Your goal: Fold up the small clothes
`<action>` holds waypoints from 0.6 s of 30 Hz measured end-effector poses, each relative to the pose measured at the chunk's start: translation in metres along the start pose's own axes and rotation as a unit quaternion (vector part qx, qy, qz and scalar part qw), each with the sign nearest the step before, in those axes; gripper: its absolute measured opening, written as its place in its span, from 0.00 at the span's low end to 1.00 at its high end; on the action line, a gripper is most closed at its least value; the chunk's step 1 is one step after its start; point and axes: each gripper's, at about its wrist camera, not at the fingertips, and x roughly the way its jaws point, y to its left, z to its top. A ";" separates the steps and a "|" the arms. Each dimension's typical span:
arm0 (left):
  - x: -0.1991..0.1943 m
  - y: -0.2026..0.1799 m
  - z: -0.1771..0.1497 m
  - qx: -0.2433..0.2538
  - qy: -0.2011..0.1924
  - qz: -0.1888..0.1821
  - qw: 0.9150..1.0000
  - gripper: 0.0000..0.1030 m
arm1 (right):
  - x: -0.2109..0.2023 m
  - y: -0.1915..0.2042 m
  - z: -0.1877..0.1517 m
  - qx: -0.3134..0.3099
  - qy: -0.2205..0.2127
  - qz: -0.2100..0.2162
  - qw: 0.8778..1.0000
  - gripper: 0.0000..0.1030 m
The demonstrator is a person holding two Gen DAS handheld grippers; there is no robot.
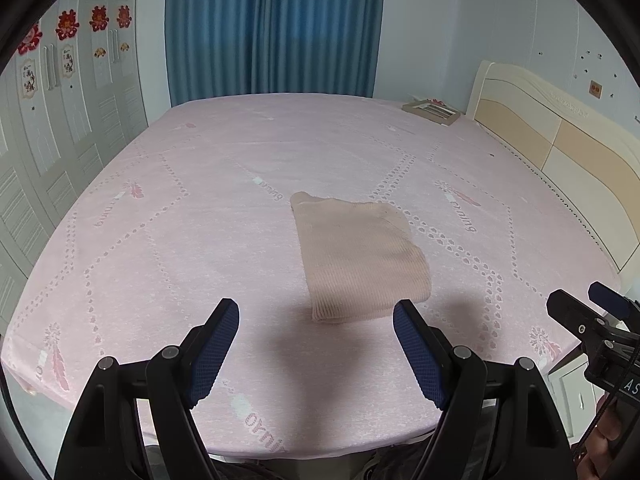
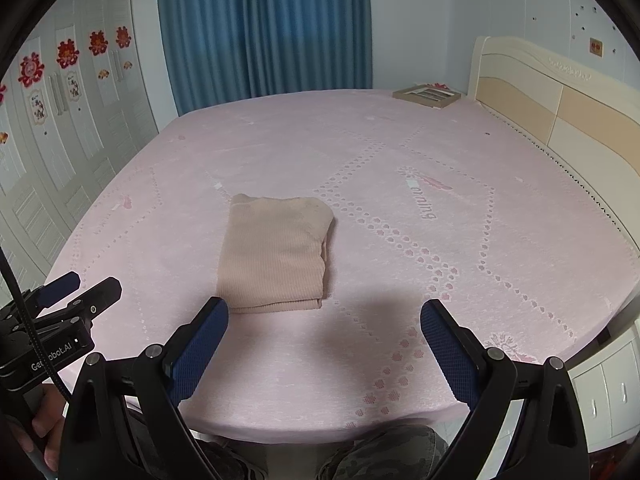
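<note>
The beige knit garment (image 1: 362,256) lies folded into a compact rectangle on the pink bed (image 1: 200,208), just ahead of both tongs and touched by neither. The left tongs (image 1: 316,312) stand wide open and empty, hovering low over the bed's near edge; the right tongs (image 2: 324,308) are likewise spread apart and hold nothing. Each pair shows at the edge of the other's view, level and pointing forward, side by side. Judging by the stacked layers along the garment's near edge, the folding looks done or nearly so. Any next move would call for pinching an edge to tidy or carry it. A framed item (image 2: 426,96) rests far off near the headboard (image 2: 560,100).
</note>
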 end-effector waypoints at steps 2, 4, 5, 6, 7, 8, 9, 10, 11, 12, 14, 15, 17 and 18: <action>0.000 0.001 0.000 -0.001 0.000 0.000 1.000 0.76 | 0.000 -0.001 0.001 0.002 0.001 0.001 1.000 0.93; -0.001 0.002 0.000 -0.002 -0.001 -0.001 1.000 0.76 | 0.000 -0.002 0.002 0.002 0.000 0.002 1.000 0.93; -0.001 0.002 0.001 -0.001 -0.001 -0.001 1.000 0.76 | 0.000 -0.002 0.002 0.002 0.000 0.002 1.000 0.93; -0.001 0.002 0.001 -0.002 -0.001 -0.001 1.000 0.76 | 0.000 -0.002 0.002 0.002 0.000 0.001 1.000 0.93; -0.001 0.002 0.001 -0.003 -0.001 -0.002 1.000 0.76 | 0.000 -0.002 0.002 0.002 0.001 0.002 1.000 0.93; -0.001 0.002 0.001 -0.004 -0.001 -0.002 1.000 0.76 | 0.000 -0.002 0.002 0.003 0.001 0.001 1.000 0.93; -0.001 0.003 0.002 -0.004 -0.001 -0.002 1.000 0.76 | -0.001 -0.002 0.002 0.003 0.001 0.002 1.000 0.93; -0.002 0.003 0.002 -0.003 -0.001 -0.002 1.000 0.76 | -0.001 -0.002 0.002 0.004 0.001 0.003 1.000 0.93; -0.001 0.003 0.002 -0.003 -0.001 -0.001 1.000 0.76 | -0.001 -0.002 0.002 0.004 0.001 0.003 1.000 0.93; -0.001 0.003 0.002 -0.004 -0.001 -0.003 1.000 0.76 | -0.002 -0.002 0.002 0.004 0.002 0.003 1.000 0.93; -0.002 0.003 0.002 -0.004 -0.001 -0.002 1.000 0.76 | -0.002 -0.002 0.002 0.003 0.002 0.003 1.000 0.93; -0.002 0.003 0.002 -0.004 -0.001 -0.002 1.000 0.76 | -0.002 -0.002 0.002 0.004 0.002 0.004 1.000 0.93; -0.002 0.003 0.002 -0.004 -0.001 -0.003 1.000 0.76 | -0.003 -0.001 0.003 0.004 0.001 0.004 1.000 0.93; -0.003 0.003 0.002 -0.005 -0.001 -0.002 1.000 0.76 | -0.004 -0.001 0.003 0.004 0.001 0.004 1.000 0.93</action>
